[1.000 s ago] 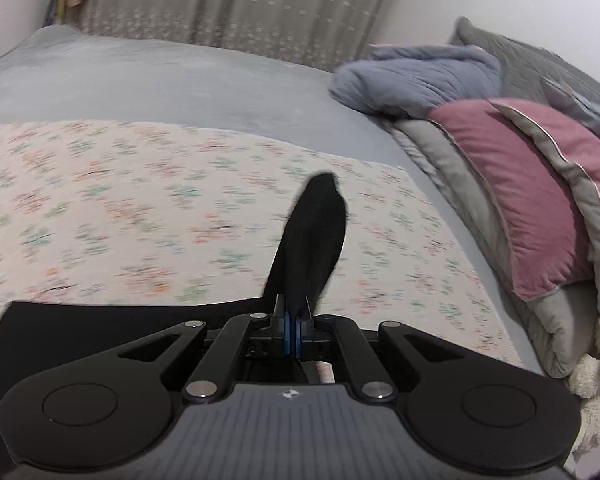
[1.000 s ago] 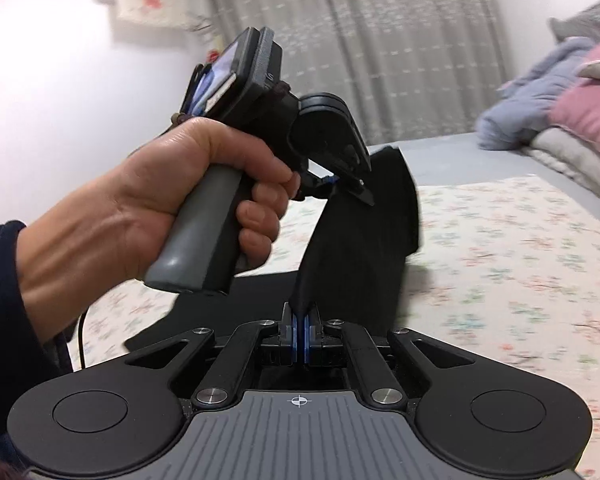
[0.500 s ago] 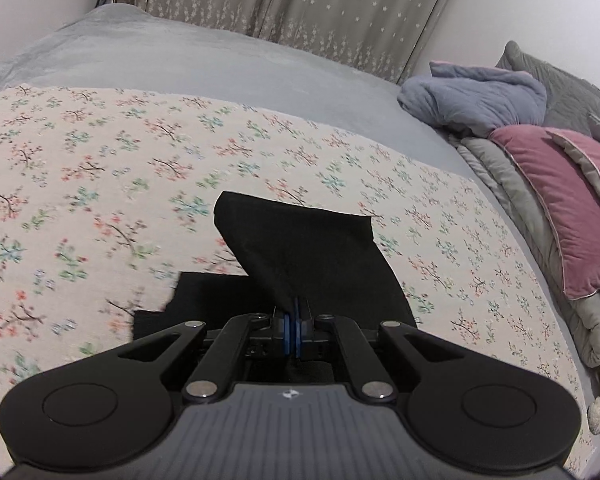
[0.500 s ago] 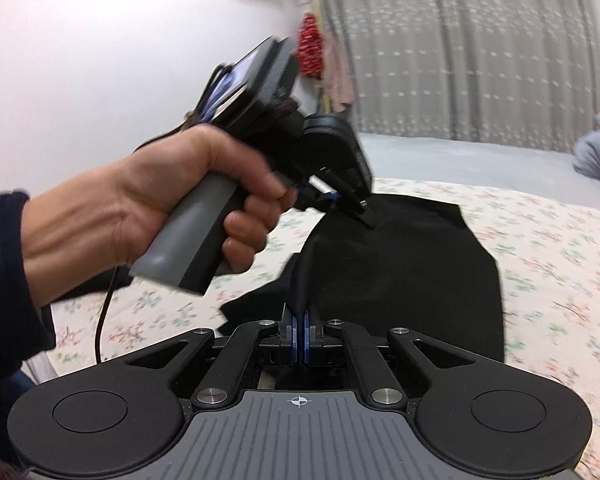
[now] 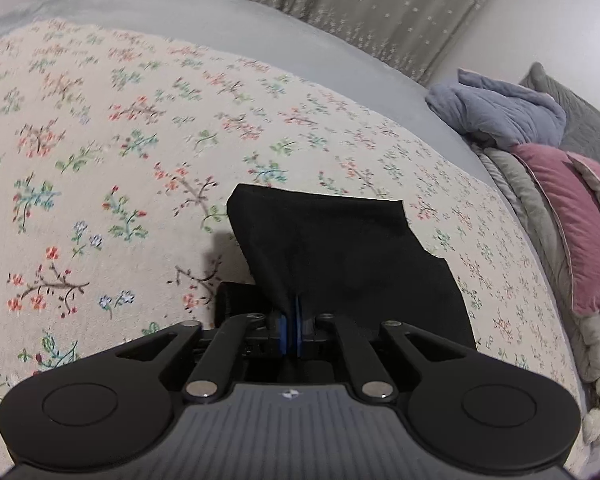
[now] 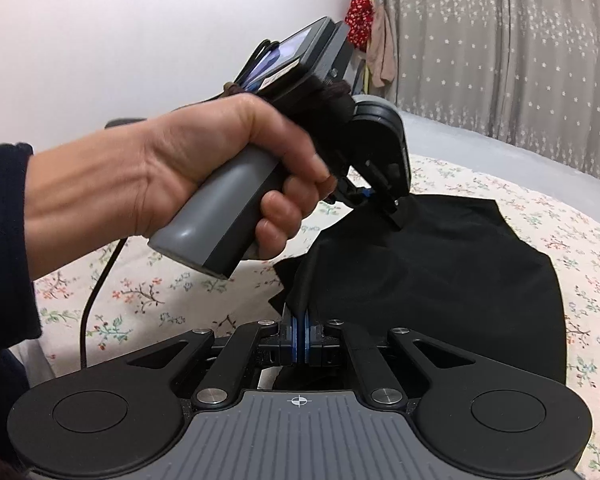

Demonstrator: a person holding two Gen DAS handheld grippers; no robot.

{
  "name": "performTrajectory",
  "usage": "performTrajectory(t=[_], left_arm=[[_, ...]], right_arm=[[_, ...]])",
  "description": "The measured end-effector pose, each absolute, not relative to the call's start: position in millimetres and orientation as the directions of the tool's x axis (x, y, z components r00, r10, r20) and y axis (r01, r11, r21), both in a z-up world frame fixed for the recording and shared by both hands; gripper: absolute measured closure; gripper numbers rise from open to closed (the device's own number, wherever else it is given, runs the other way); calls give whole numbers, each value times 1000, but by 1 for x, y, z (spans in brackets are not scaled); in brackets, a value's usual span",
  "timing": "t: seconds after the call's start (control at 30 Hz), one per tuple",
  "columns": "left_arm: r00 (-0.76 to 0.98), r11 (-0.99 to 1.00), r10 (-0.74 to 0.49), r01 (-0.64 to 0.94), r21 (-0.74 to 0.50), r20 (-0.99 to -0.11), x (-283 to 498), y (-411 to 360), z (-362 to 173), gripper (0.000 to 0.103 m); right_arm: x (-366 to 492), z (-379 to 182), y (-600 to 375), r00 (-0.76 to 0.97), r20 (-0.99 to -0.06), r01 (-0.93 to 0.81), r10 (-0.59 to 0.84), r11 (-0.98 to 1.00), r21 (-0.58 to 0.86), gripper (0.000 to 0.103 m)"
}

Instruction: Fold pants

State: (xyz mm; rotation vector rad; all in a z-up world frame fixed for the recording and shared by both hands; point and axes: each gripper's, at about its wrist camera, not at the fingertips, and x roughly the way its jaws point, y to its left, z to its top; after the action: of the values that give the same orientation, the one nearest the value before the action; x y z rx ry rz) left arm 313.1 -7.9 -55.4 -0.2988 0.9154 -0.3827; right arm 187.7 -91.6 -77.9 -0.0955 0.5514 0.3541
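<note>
Where pinched, pants (image 5: 340, 248) crosswise

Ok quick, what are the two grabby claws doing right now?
Left gripper: closed, pinching the black pants.
Right gripper: closed, pinching the black pants too.

Soft indoor light, fisheye-bent edges

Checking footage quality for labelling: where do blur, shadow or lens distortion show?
Left wrist view: floral sheet slightly soft, curved by fisheye; shadow left of black pants. Right wrist view: left hand sharp, fingertips faintly smeared; pants lack visible detail.
</note>
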Motion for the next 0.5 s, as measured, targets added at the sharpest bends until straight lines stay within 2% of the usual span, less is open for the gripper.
performTrajectory(t=[0.1, 0.17, 0.23, 0.27, 0.4, 0.5], left_arm=[[553, 891, -438, 162, -424, -709, 313, 0, -60, 81], [554, 892, -438, 168, -420, -708, 311, 3, -58, 78], [568, 894, -434, 173, -414, -700, 306, 5, -53, 72], [576, 900, -420, 168, -402, -701, 304, 6, -51, 72], [597, 927, -363, 151, -345, -715, 294, 12, -45, 73], [621, 922, -380, 198, -332, -685, 279, 11, -34, 73]], right_arm=[[188, -80, -85, 775, -542, -385, 325, 923, 3, 89], [182, -77, -83, 745, -547, -434, 381, 900, 37, 75], [173, -69, -85, 721, -522, -489, 455, 868, 80, 45], [168, -64, -86, 715, -507, -510, 480, 855, 91, 41], [157, -42, -111, 714, -475, -526, 514, 842, 119, 40], [169, -30, -160, 760, -462, -423, 458, 887, 185, 40]])
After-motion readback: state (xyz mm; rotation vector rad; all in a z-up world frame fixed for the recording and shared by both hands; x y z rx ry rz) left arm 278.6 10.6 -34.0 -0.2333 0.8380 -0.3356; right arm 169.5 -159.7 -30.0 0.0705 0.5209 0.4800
